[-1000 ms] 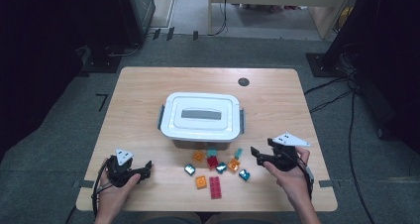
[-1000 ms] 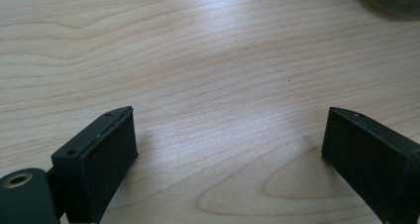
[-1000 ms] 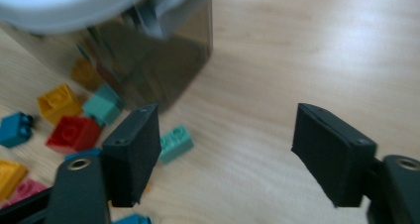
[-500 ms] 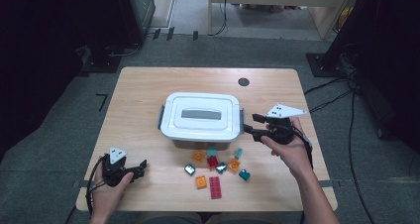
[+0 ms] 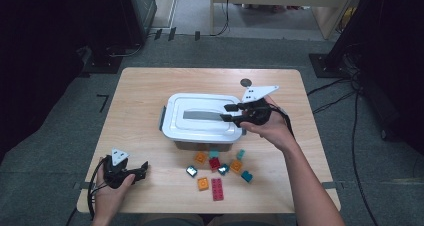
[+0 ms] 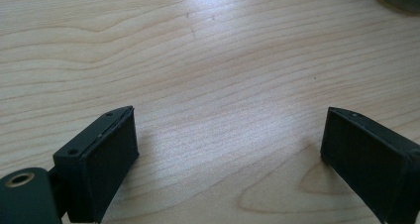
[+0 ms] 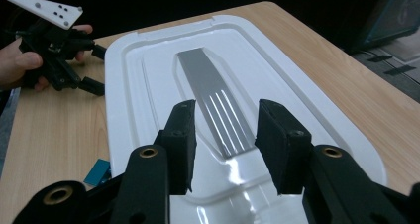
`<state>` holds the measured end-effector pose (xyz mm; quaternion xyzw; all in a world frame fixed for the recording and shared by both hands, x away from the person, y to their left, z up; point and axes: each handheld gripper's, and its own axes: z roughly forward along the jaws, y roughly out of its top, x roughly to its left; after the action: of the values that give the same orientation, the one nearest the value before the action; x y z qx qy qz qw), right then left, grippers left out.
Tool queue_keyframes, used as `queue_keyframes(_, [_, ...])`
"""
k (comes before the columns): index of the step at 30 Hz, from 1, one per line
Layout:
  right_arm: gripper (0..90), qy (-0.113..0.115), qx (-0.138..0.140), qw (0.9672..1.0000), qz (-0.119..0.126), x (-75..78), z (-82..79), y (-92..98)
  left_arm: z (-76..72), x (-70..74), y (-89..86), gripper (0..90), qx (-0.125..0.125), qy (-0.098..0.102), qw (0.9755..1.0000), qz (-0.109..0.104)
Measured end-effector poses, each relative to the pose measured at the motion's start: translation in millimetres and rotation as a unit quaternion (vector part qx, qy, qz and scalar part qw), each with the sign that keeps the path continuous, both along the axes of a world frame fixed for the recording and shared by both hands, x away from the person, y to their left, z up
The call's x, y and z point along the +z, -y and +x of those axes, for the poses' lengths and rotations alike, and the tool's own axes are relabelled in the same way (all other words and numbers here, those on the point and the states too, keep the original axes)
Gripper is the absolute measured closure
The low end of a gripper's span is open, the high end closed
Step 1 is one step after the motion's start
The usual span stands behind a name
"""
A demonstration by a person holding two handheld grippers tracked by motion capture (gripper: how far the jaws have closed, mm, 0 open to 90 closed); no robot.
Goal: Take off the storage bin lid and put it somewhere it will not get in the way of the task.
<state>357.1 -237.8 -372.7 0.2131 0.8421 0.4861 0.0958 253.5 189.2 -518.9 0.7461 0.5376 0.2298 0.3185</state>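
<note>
In front of one white box (image 5: 200,118): eight bricks (image 5: 218,169).

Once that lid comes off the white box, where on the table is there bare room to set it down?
Bare wood lies behind the white box up to the table's far edge, and along its left side above the left gripper. The near strip is crowded with small bricks. To the right, the right gripper and forearm take the room.

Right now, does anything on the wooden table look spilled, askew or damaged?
Nothing looks damaged. The white plastic lidded box sits level with its lid on. The small coloured toy bricks lie scattered loose on the light wooden table in front of it, looking laid out, not spilled.
</note>
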Motion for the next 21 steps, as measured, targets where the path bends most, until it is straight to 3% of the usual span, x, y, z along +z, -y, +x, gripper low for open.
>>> queue_keyframes(4, [68.0, -0.014, 0.041, 0.9990, -0.008, -4.0, 11.2, -15.2, 0.0, 0.0, 0.0, 7.5, 0.000, 0.000, 1.0000, 0.000])
queue_keyframes(8, [73.5, -0.014, 0.066, 0.9975, -0.023, -6.5, 18.6, -28.0, 0.0, 0.0, 0.0, 7.4, 0.000, 0.000, 1.0000, 0.000])
queue_keyframes(14, [73.0, -0.016, 0.089, 0.9952, -0.039, -8.6, 30.1, -42.4, 0.0, 0.0, -0.1, 7.4, 0.000, 0.000, 1.0000, 0.000])
queue_keyframes(16, [71.0, -0.015, 0.099, 0.9933, -0.058, -11.1, 36.0, -51.5, 0.0, 0.0, -0.1, 7.4, 0.000, 0.000, 1.0000, 0.000])
queue_keyframes(21, [65.7, -0.012, 0.100, 0.9929, -0.064, -10.7, 42.2, -64.1, 0.0, 0.0, -0.1, 7.5, 0.000, 0.000, 1.0000, 0.000])
